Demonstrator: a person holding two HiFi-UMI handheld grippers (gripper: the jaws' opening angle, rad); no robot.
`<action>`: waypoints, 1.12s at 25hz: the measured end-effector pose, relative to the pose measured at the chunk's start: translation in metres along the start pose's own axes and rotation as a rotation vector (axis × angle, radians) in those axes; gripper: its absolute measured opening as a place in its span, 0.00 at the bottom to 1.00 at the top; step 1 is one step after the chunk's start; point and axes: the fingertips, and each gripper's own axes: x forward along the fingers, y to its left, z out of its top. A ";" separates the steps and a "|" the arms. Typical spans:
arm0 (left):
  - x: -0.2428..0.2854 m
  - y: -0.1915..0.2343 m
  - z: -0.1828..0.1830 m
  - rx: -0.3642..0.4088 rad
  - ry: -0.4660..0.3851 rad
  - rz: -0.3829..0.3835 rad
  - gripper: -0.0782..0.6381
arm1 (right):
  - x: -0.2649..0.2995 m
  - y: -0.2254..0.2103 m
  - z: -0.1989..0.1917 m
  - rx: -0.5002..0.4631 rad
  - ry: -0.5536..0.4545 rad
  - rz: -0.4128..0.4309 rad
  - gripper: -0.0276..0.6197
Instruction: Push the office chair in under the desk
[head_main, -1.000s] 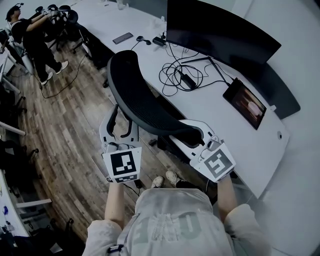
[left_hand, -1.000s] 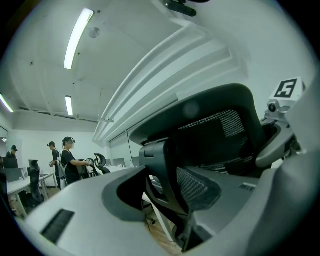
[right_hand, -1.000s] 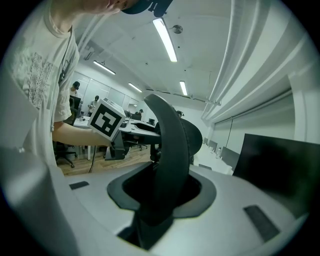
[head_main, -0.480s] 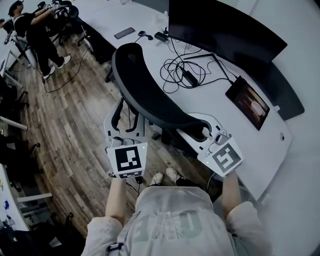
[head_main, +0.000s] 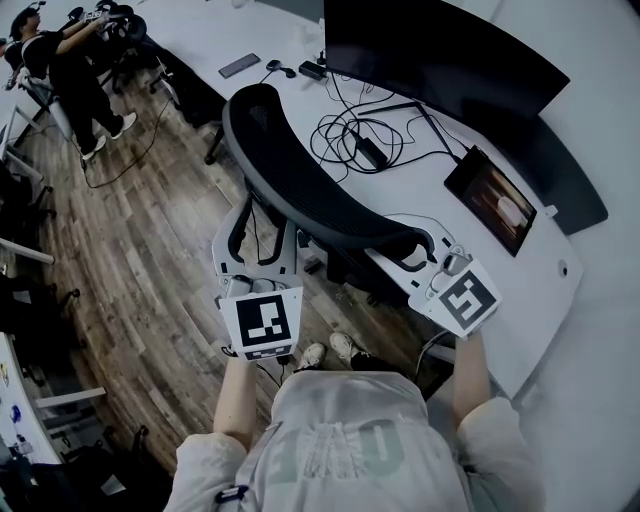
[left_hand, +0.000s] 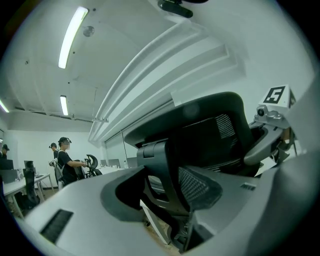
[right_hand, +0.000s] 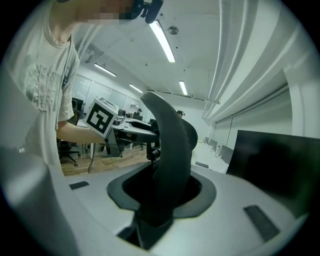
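Note:
The black office chair (head_main: 300, 190) stands with its curved mesh backrest against the edge of the white desk (head_main: 425, 215). My left gripper (head_main: 260, 228) straddles the chair's back spine (left_hand: 161, 175) below the backrest; its jaws are opening, and the spine sits loosely between them. My right gripper (head_main: 415, 250) is shut on the backrest's right end, and that edge (right_hand: 170, 150) fills the notch between the jaws (right_hand: 162, 200). In the left gripper view, the right gripper (left_hand: 272, 117) shows at the far side of the backrest (left_hand: 210, 130).
On the desk are a large dark monitor (head_main: 440, 60), a tablet (head_main: 490, 200), tangled cables (head_main: 360, 145) and a phone (head_main: 240, 66). A person (head_main: 60, 65) sits with other chairs at the far left. Wooden floor (head_main: 130, 260) lies left of the chair.
The chair and both grippers have shifted to the right, toward the desk. The right gripper now hangs over the desk's edge. The left jaws stand a little wider.

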 end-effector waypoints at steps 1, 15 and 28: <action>0.000 -0.003 0.001 -0.001 -0.001 0.000 0.41 | -0.003 -0.001 -0.001 -0.004 0.001 0.004 0.24; -0.002 -0.015 0.001 0.012 0.041 0.025 0.42 | -0.012 -0.006 -0.007 -0.040 -0.002 0.047 0.25; -0.007 -0.014 -0.002 -0.003 0.048 -0.018 0.42 | -0.014 -0.011 -0.006 -0.007 -0.029 -0.078 0.26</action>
